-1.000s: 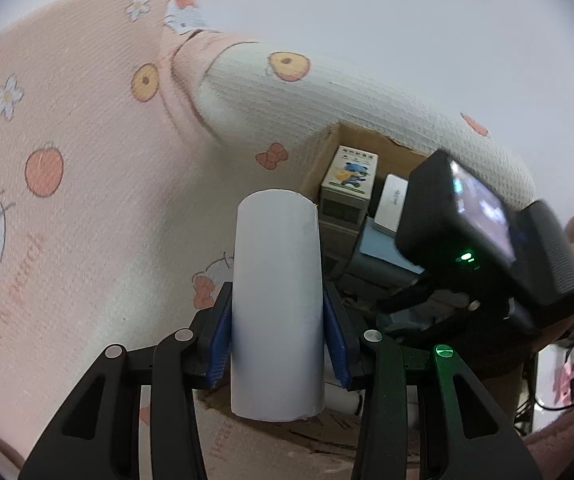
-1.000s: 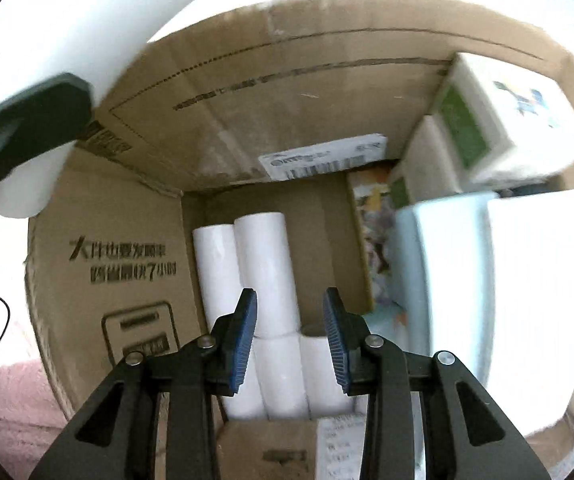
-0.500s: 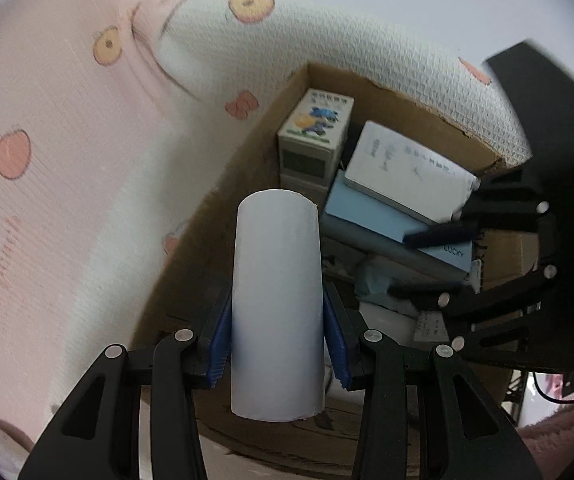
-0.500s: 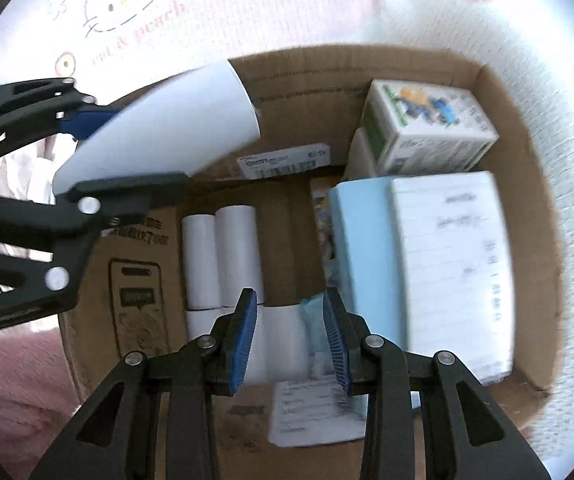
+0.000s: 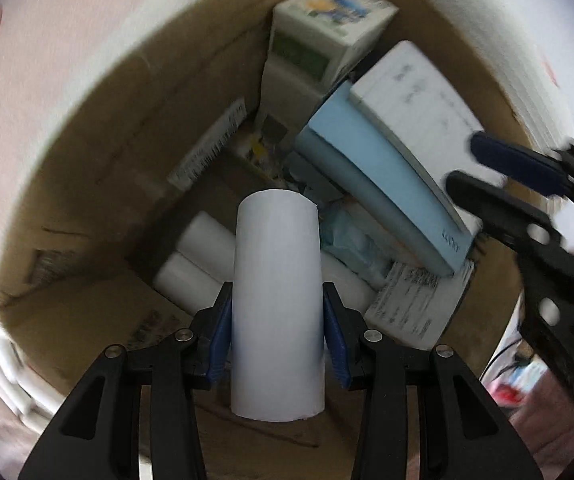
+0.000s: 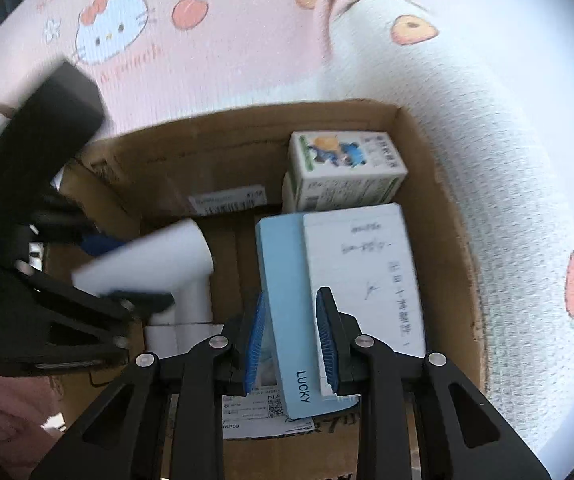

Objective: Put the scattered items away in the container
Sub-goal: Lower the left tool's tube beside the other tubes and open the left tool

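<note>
Matt white paper roll (image 5: 277,300), brown corrugated cardboard box (image 6: 439,184)

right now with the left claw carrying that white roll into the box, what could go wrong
1. The left claw grips the white roll only near its lower end, so it might tip or slip on release.
2. The cardboard box is crowded: rolls already lying inside and the blue book leave a narrow gap, so the roll may land crooked.
3. The right claw hangs over the same box, so the two could bump.
</note>
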The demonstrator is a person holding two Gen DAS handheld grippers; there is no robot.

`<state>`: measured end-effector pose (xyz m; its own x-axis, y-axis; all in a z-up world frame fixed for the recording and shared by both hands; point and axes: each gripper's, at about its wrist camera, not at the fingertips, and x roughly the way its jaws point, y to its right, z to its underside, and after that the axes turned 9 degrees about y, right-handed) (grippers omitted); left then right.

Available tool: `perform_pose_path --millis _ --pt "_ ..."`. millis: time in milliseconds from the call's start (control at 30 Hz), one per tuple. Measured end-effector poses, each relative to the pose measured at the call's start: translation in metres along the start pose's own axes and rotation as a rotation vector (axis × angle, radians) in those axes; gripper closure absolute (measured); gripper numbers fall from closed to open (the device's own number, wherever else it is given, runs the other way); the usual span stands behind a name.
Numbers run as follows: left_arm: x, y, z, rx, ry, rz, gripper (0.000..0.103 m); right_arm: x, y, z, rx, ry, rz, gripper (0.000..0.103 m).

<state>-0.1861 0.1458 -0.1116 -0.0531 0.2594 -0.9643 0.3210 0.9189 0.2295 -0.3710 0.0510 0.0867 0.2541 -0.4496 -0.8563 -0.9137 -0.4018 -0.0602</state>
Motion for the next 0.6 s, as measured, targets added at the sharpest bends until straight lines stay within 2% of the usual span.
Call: perform_pose_path --millis 133,233,300,400,600 --pt "0.018 -0.011 -0.003 -0.176 -0.045 0.008 0.058 -0.005 0.002 -0.004 -0.03 0.025 0.075 0.08" --pt "0.028 -0.023 -0.001 -0.301 -0.042 -0.035 0.058 -0.011 0.007 -0.007 -0.033 0.022 0.072 0.08" --pt "0.035 -0.032 -0.001 -0.37 -0.037 -0.06 0.058 0.002 0.003 -0.005 -0.039 0.016 0.074 0.08" --pt "0.044 -0.044 -0.002 -0.446 -0.048 -0.05 0.058 0.018 -0.006 -0.004 -0.072 0.011 0.071 0.08" --pt "0.045 -0.042 -0.002 -0.477 0.006 -0.025 0.058 0.026 -0.013 -0.004 -0.138 -0.005 0.054 0.08"
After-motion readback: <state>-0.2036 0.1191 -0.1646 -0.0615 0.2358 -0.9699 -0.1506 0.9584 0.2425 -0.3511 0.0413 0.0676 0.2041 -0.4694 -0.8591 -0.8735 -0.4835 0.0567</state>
